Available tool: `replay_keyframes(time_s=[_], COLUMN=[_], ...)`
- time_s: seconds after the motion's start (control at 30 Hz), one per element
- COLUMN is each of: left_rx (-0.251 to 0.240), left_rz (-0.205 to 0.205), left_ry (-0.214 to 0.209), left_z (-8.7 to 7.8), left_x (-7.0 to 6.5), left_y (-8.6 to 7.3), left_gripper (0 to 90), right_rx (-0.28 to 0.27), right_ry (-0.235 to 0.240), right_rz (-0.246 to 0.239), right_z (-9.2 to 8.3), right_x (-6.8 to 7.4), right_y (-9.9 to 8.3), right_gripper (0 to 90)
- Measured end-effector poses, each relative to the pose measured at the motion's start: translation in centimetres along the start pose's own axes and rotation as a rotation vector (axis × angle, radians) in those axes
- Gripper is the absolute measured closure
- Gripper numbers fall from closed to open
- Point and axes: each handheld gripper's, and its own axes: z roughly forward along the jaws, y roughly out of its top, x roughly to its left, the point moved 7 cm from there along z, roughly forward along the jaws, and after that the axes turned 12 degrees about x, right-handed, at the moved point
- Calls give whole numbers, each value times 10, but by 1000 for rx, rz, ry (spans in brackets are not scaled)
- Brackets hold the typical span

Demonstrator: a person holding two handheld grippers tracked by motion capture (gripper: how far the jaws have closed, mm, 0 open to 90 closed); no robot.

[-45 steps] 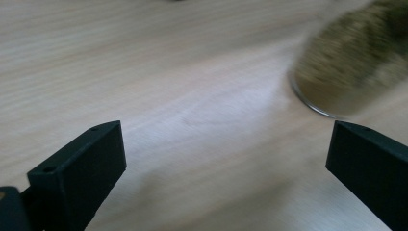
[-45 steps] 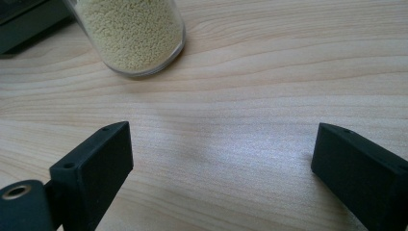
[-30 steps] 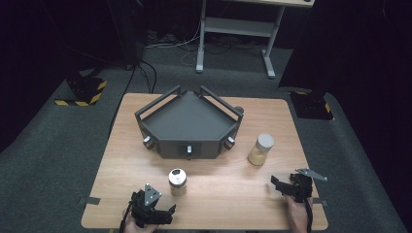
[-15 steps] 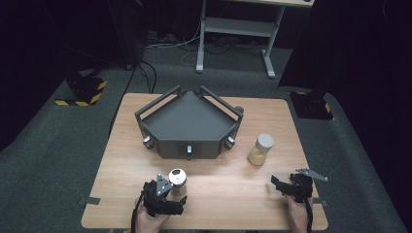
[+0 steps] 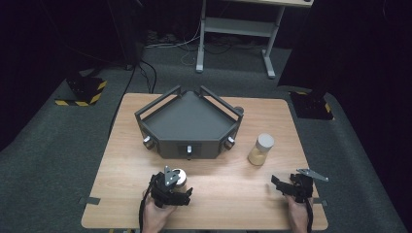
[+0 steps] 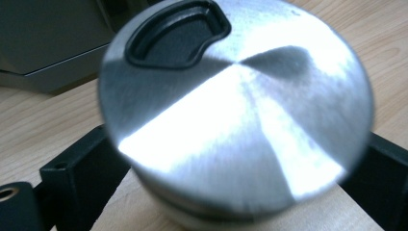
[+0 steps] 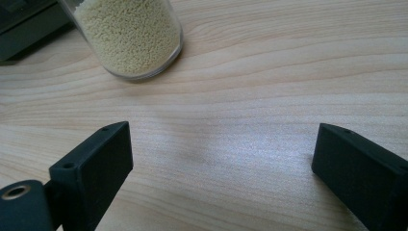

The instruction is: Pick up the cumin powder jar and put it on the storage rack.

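No readable text, label, brand, number or sign stands on anything in these views.

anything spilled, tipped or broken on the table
Nothing stands out. The grain jar stands upright, nothing spilled around it. The steel-lidded can sits upright between the left gripper's closing jaws. The black tray sits flat.

A light wooden table (image 5: 145,204) stands on grey carpet at the centre of the frame. On its far half sits a dark, angular tray-like fixture (image 5: 187,126) with knobs along its front. To the right of that stands a clear jar of pale grains (image 5: 261,149); a round metal-lidded container (image 5: 178,177) stands near the lower left edge.
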Motion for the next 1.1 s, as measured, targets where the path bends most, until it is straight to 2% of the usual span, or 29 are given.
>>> replay_keyframes(time_s=[0.13,0.2,0.4,0.67,1.1], left_rx=[3,-20,-30,-23,-9], left_rz=[-6,-25,-44,-40,-31], left_ry=[3,11,28,53,67], left_z=[3,6,11,12,13], left_x=[0,-2,-4,-6,-7], left_y=[3,3,3,6,6], left_gripper=[67,83,134,204,311], right_rx=[-1,-1,-4,-1,-1], right_ry=[1,1,1,-2,-1], right_rz=[2,2,3,4,5], right_z=[0,0,0,0,0], right_x=[0,0,0,0,0], right_y=[0,0,-1,0,0], right_gripper=[64,64,64,64,64])
